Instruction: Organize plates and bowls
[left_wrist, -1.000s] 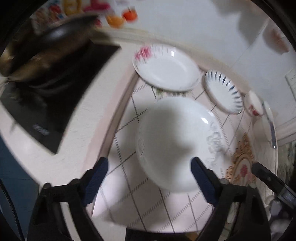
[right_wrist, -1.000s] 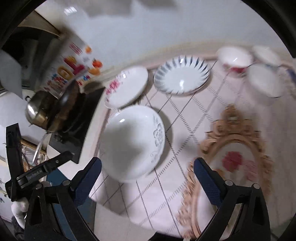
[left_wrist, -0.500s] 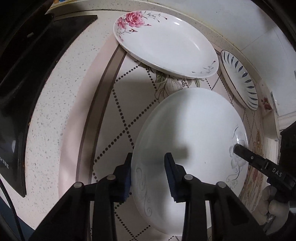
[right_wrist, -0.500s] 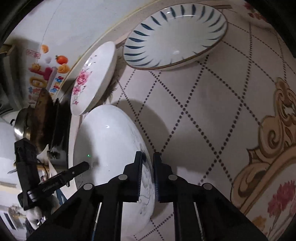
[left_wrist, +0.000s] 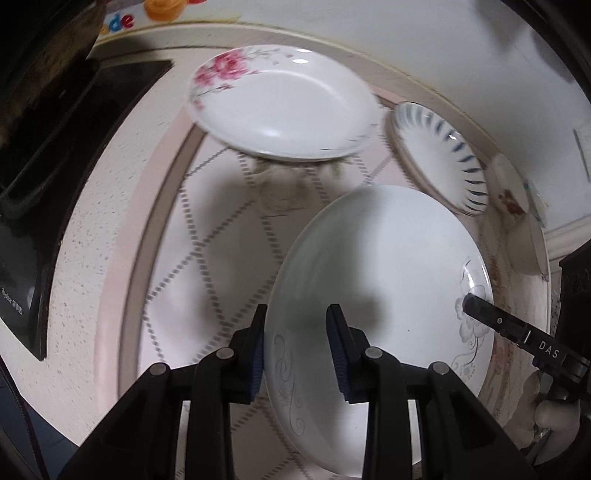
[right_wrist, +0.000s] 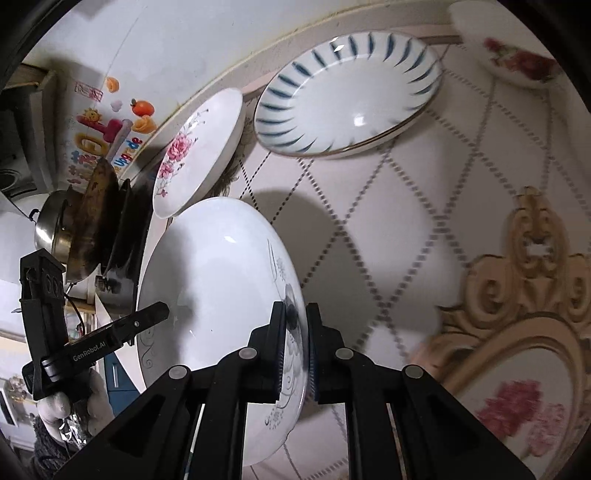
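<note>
Left wrist: left gripper (left_wrist: 295, 347) pinches near rim of large white grey-scrolled plate (left_wrist: 380, 295); right gripper (right_wrist: 295, 350) clamps opposite rim, likely to balance lift.

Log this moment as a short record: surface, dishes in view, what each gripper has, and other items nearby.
surface: patterned mat on a speckled counter
held dish: large white plate, gripped at opposite rims
left gripper: shut on the plate's near rim
right gripper: shut on the rim by the grey flower print
other dishes: pink-rose plate, blue-striped plate, both resting on the mat
nearby: black cooktop, metal pot
</note>
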